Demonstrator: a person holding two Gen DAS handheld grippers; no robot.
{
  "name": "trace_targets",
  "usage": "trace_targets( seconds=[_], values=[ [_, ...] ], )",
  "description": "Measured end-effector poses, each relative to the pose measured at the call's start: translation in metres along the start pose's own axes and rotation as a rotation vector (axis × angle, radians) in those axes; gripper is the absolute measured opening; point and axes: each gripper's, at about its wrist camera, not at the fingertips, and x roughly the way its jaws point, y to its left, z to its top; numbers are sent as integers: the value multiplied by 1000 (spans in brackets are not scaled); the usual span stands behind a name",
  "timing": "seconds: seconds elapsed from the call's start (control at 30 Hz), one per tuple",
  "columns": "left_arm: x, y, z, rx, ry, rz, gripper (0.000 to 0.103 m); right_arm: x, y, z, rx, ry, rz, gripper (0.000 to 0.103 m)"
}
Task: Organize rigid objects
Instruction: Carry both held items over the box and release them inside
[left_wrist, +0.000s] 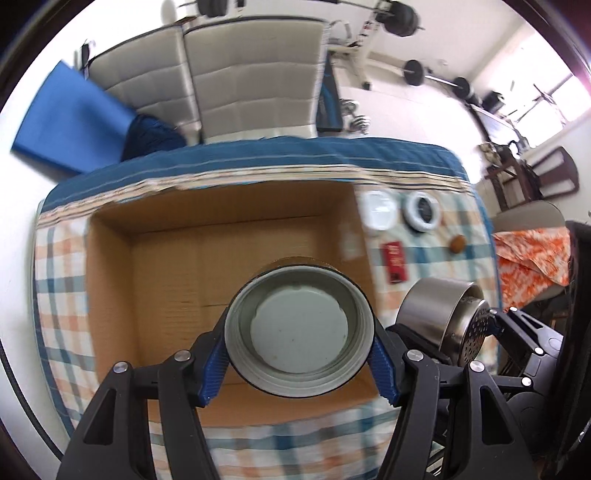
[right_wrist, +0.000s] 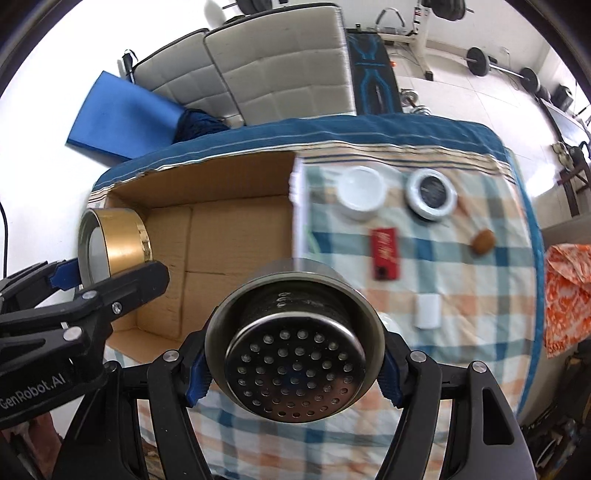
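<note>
1. Cardboard box lies open and empty on the checked tabletop, at 10 o'clock of the red packet.
2. Left claw, marked "GenRobot.AI", grips a gold-sided lid above the box.
3. Right claw clamps a perforated steel cup over the box's right edge.

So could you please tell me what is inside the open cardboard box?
The open cardboard box shows only bare floor. The gold-sided round tin held above it hides part of that floor, so that patch cannot be checked.

Bright daylight from window; floor blown out, motion blur, strong fisheye edge warp.
</note>
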Motion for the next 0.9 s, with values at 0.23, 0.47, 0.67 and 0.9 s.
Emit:
trace_targets(
  seconds=[0.23,0.47,0.67,0.9],
  values=[
    [46,84,19,-84,85,-24,63,76,64,36,-31,46,0,73],
    [115,133,33,-185,203,-102,63,149,75,58,4,117,-41,73],
    [155,144,39,-203,260,-121,63,187,77,68,7,159,-81,73],
    [163,140,41,-197,282,-78,63,210,76,70,25,213,-76,74]
  ],
)
